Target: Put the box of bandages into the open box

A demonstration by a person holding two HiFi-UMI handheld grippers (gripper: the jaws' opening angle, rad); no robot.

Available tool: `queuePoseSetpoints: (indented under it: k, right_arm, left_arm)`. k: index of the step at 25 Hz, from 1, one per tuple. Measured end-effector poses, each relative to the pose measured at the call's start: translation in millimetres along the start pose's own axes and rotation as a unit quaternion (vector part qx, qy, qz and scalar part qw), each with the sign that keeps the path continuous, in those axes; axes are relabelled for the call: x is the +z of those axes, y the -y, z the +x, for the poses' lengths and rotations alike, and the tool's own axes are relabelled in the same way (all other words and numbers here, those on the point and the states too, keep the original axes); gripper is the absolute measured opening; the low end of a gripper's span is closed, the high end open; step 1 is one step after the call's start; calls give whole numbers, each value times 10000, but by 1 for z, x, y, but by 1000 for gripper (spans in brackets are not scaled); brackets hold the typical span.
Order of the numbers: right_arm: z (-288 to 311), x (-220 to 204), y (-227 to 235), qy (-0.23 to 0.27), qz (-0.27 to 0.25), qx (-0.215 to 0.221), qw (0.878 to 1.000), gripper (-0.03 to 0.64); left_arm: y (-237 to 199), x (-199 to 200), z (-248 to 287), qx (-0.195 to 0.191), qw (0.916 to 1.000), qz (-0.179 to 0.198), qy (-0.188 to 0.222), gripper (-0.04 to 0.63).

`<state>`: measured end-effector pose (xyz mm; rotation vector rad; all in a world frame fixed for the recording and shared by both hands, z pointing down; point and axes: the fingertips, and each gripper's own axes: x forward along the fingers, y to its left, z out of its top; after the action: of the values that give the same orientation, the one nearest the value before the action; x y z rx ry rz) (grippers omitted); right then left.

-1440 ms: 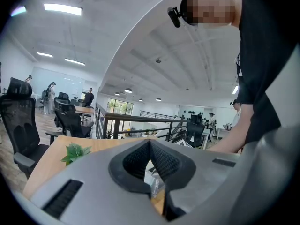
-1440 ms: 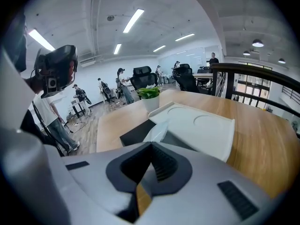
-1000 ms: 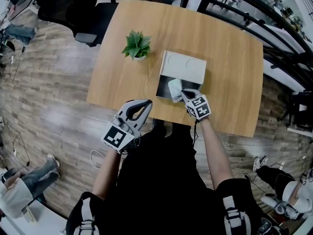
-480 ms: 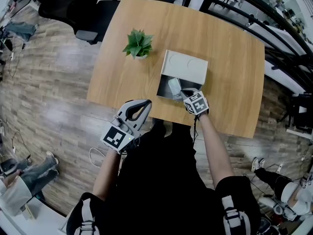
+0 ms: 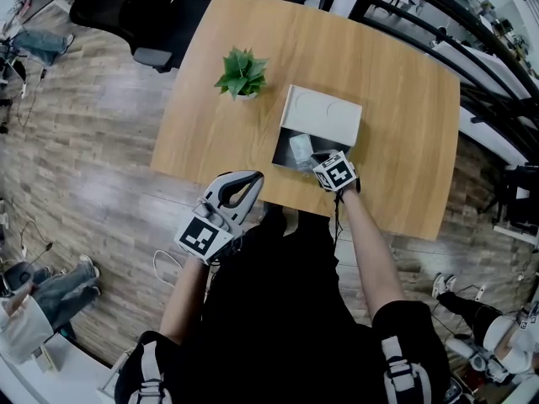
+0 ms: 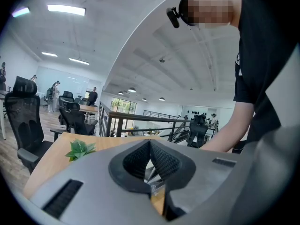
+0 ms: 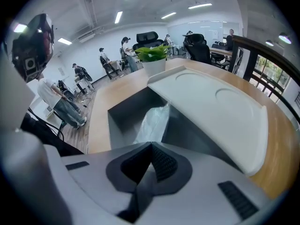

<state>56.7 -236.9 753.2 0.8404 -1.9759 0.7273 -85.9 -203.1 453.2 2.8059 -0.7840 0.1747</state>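
— Two grippers at work?
— Only one busy: right gripper (image 7: pixel 151 145) pressed together on the wrap of the bandages (image 7: pixel 153 121), tipped down into the box (image 7: pixel 123 116). Idle left gripper (image 6: pixel 150 143), pads pressed together on nothing, parked off the table (image 5: pixel 396 141) edge at seven o'clock from the box.
— In yet?
— Inside the walls, near the middle, roughly upright. Cannot tell whether touching the bottom. Looks like the tail end of the placing step.
— Next?
— Probably lower a touch, spread the jaws, let go, then draw back up toward six o'clock.
— Anything in the way?
— Only the raised lid (image 7: pixel 220 107) at twelve o'clock of the opening; best kept clear of on the way out. Well apart: plant (image 5: pixel 242 71) at ten o'clock. Farther off the same way, past the table edge, a chair (image 5: pixel 154 57); no bother.
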Motion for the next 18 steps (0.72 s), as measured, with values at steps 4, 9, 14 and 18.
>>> queuePoseSetpoints:
  k: [4, 9, 14, 18]
  right_arm:
    - [4, 2, 2, -101, 21, -5, 9999, 25]
    - [8, 5, 7, -155, 38, -17, 9999, 25]
    - [10, 2, 6, -321, -194, -67, 9993, 25]
    - [13, 2, 3, -377, -450, -110, 9982, 26]
  left_arm:
    - [2, 0, 0, 2, 10000, 11, -5, 23]
    - [2, 0, 1, 14, 10000, 32, -12, 23]
    - [0, 0, 0, 52, 10000, -15, -31, 23]
    - [-2, 0, 1, 55, 10000, -12, -11, 23]
